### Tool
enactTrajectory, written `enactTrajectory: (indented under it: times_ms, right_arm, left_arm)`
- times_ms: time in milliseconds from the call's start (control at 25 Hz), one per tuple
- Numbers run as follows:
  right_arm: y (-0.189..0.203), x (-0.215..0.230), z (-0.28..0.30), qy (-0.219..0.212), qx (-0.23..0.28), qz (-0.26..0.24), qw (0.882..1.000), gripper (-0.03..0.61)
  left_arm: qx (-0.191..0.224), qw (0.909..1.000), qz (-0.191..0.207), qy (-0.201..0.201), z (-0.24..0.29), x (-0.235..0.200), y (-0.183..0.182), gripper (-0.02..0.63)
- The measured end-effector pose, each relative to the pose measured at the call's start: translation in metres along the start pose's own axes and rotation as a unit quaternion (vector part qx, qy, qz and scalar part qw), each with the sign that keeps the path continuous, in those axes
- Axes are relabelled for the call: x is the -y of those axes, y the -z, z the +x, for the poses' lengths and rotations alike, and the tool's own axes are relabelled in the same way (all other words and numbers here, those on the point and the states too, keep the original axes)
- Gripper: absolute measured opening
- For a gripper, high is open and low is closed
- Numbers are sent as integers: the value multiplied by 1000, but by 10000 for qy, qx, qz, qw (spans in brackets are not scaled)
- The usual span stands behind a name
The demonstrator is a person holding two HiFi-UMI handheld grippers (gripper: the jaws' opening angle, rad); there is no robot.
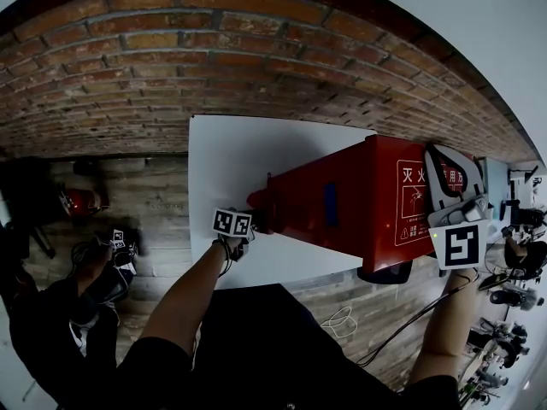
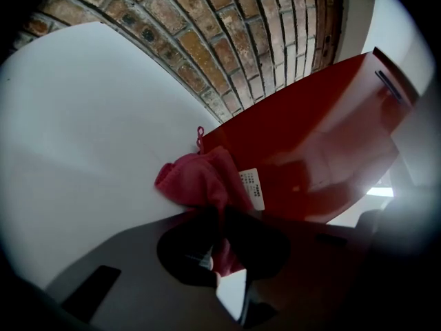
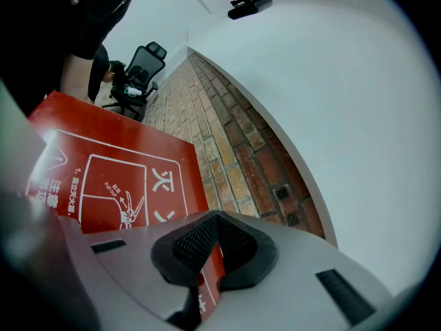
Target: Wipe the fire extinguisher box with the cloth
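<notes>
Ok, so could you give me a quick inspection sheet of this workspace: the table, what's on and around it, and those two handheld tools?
Surface: white tabletop, carrying the box.
Job's things: red metal fire extinguisher box lying on the tabletop; pink-red cloth bunched against its left end.
Clutter: dark gear on the floor at left; small equipment crowded at far right.
Tools: left tool shut on the cloth; right tool shut, at the box's printed end.
Cables: dark cable and a looped pale cord on the floor.
Surroundings: red brick wall, wood plank floor, black office chair.
</notes>
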State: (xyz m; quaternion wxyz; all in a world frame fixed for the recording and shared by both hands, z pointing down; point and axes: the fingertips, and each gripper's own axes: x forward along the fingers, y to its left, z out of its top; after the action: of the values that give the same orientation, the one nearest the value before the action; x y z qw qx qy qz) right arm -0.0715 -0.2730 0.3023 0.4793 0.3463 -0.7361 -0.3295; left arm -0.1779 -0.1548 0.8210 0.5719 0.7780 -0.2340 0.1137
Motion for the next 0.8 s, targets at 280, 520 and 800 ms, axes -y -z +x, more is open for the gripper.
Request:
enactTrajectory:
  times_ms: [280, 520, 800]
  right_arm:
    - [-1, 0, 0, 0, 3, -34, 10000, 20]
    - [-1, 0, 0, 5, 15, 13, 10000, 20]
    - [-2, 1, 0, -2, 25, -26, 10000, 20]
  left_arm:
    - [-1, 10000, -33, 24, -4, 2, 9, 63]
    - [92, 9999, -9, 83, -8, 7, 10, 63]
    - [269, 9993, -61, 234, -16, 18, 6, 63]
